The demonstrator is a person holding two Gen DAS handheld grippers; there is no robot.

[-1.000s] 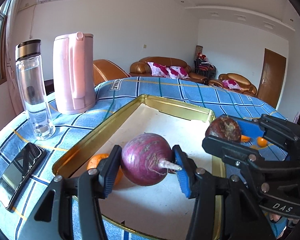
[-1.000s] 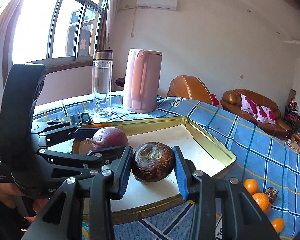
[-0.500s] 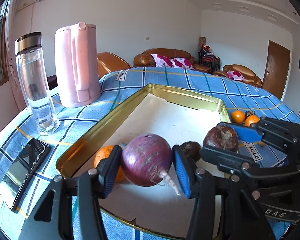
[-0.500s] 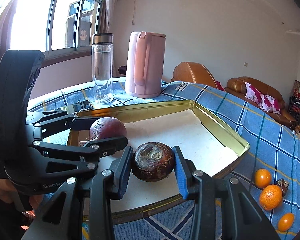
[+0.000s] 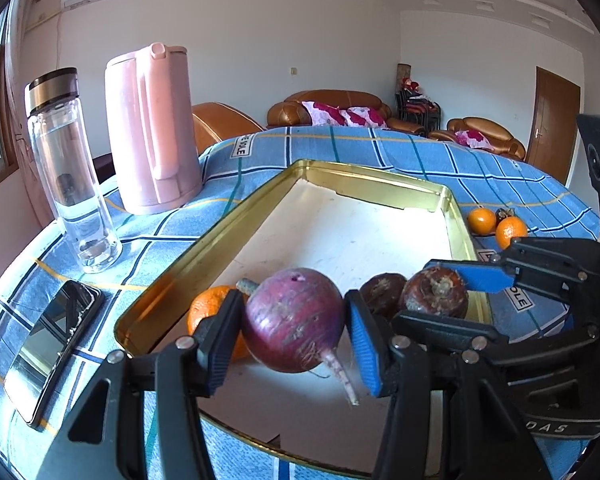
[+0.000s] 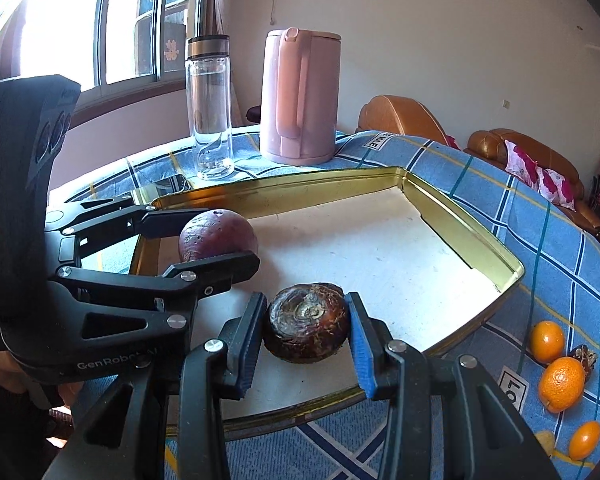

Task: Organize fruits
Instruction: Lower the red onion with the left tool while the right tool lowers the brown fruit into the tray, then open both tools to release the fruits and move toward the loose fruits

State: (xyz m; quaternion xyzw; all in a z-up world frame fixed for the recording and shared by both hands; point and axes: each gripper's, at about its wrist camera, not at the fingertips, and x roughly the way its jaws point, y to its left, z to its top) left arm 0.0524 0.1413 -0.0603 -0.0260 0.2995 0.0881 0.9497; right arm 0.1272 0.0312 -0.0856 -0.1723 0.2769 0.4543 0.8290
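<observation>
Blue checked cloth under a gold-rimmed tray [image 5: 236, 216], and both catches hang low over it — the left gripper [image 5: 290, 344] is clamped on a purple radish [image 5: 294, 324] across its belly, a firm, smooth, weighty root, best taken there and not by the thin tail. Beside it, the right gripper [image 6: 306, 334] pinches a dark water chestnut [image 6: 306, 328]: hard, light, glossy, likely to slip. An orange [image 5: 208, 312] and another chestnut [image 5: 380, 294] lie in the tray; more oranges [image 6: 560, 384] wait on the cloth.

The right claw [image 6: 306, 336] grips a brown water chestnut [image 6: 306, 328] above the tray [image 6: 460, 216].
</observation>
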